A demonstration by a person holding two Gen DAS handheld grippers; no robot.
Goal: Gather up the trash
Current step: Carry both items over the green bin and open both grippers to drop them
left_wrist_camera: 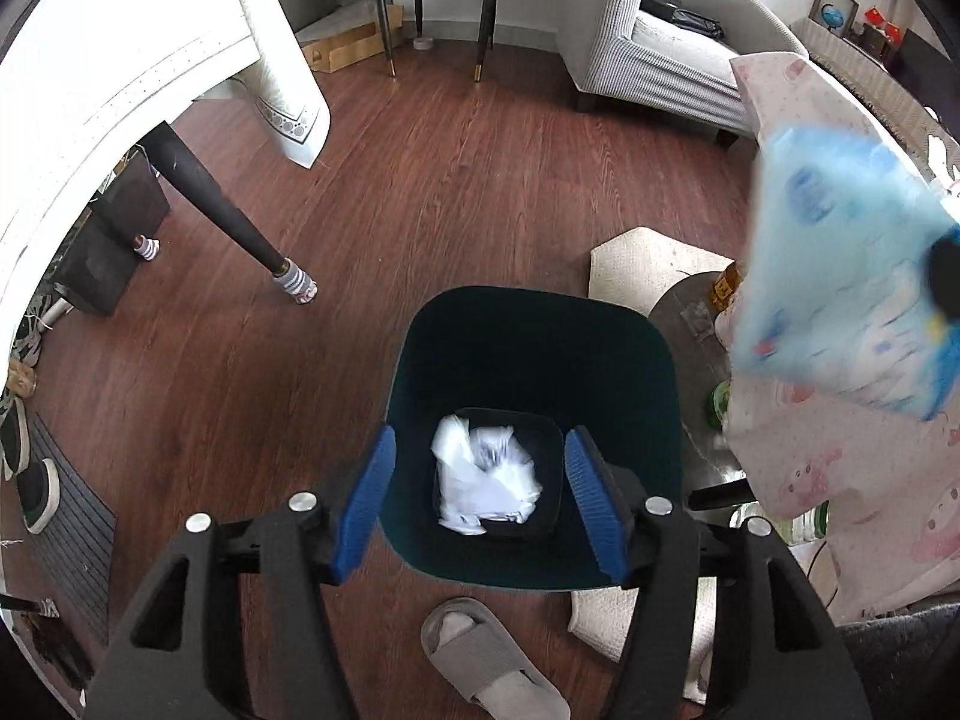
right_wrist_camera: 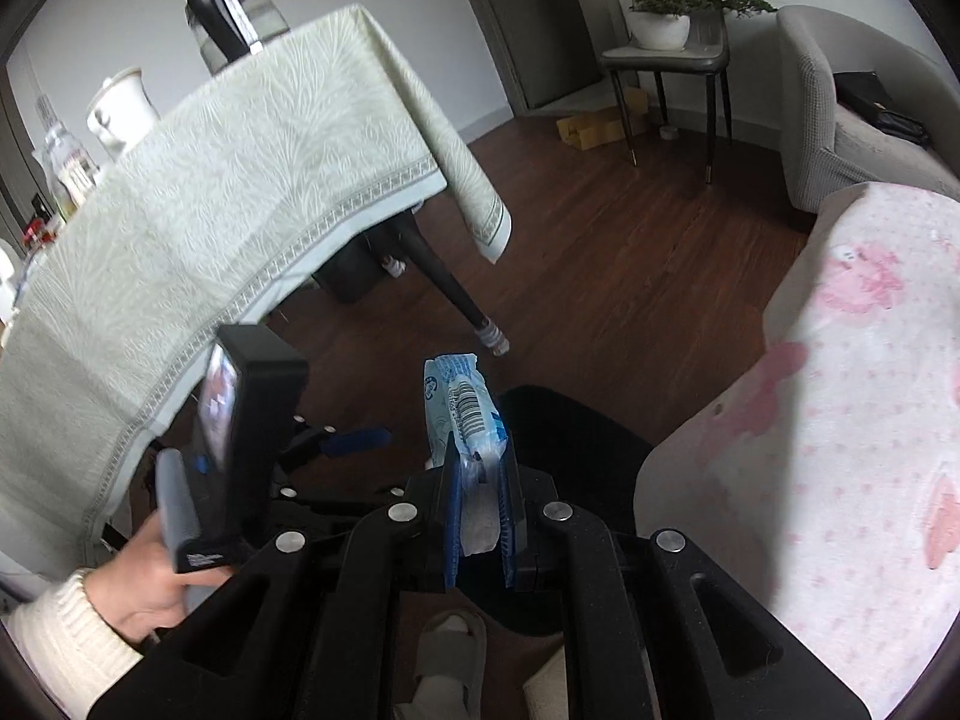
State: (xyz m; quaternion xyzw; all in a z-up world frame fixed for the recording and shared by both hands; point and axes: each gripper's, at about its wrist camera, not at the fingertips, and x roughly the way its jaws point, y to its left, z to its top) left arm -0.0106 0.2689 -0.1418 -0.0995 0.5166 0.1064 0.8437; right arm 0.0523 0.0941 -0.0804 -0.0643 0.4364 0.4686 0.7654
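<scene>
The left hand-held gripper (left_wrist_camera: 477, 495) hangs over the dark green trash bin (left_wrist_camera: 630, 354) with its blue pads apart and nothing between them; a crumpled white plastic bag (left_wrist_camera: 486, 480) lies at the bottom of the bin, directly under the gap. The right hand-held gripper (right_wrist_camera: 478, 513) is clenched on a small blue and white plastic packet (right_wrist_camera: 465, 414), which sticks out beyond the fingertips, with its barcode facing the camera. In the left wrist view this packet appears blurred at the right edge, above and beside the bin, not yet over the opening. The packet looks thin, soft and very light, so I think it will fold easily and may slide on smooth film; the grip near its lower end, with pads flat on both faces, seems a good place. The bin stands on the wooden floor (left_wrist_camera: 480, 180), beside a grey slipper (left_wrist_camera: 480, 660) and a pink-patterned cloth (right_wrist_camera: 840, 390).
</scene>
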